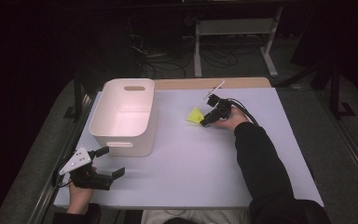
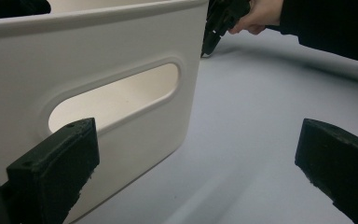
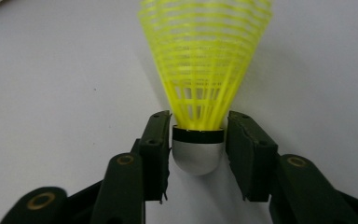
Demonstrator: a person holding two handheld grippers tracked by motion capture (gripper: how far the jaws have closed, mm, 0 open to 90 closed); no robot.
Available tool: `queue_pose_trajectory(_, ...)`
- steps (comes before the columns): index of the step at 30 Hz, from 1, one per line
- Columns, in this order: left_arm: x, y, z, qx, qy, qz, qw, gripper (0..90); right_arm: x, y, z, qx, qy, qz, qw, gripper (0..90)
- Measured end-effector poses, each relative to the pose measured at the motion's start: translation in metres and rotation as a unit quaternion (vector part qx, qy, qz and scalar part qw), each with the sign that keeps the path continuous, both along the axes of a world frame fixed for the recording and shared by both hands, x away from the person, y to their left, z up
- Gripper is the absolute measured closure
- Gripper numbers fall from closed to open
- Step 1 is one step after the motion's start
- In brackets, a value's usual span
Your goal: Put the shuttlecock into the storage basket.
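While we look down from the high view, we see a pale table with a white bin standing on its left part. At the near left corner the left gripper rests low in a hand, its jaws standing wide apart with nothing between them, just beside the bin's near wall. Farther back and to the right, the right gripper lies low on the table in the other hand, a dark sleeve trailing behind it. A yellow shuttlecock lies on the table at the tips of that gripper, to the right of the bin and apart from it.

From the left gripper view, we see its two black jaws far apart, the bin's wall and oval handle slot close ahead on the left.

From the right gripper view, we see the shuttlecock's rounded silver cap sitting between the two jaws, yellow skirt pointing away. One jaw touches the cap; on the other side we see a thin gap, so the grip is not yet firm.
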State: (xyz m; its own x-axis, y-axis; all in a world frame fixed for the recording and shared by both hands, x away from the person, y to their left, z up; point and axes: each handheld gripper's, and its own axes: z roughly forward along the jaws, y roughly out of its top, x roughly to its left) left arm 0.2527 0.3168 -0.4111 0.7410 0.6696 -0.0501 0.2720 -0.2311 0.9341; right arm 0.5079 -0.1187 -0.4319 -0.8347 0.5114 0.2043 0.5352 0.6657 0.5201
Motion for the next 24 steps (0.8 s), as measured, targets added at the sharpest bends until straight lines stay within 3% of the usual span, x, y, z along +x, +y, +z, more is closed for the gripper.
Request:
queue_pose_trajectory(5,0.0,0.0,0.0,0.0,0.0,0.0,1.0,0.0,0.001,0.0,-0.001,-0.003,0.012,-0.002,0.9999,62.3)
queue_pose_trajectory(11,0.0,0.0,0.0,0.0,0.0,0.0,1.0,0.0,-0.001,0.0,0.003,-0.004,0.003,-0.003,1.0,62.9)
queue_pose_trajectory(24,0.0,0.0,0.0,0.001,0.001,0.0,1.0,0.0,-0.011,-0.008,0.028,0.009,-0.013,-0.006,0.9999,62.9)
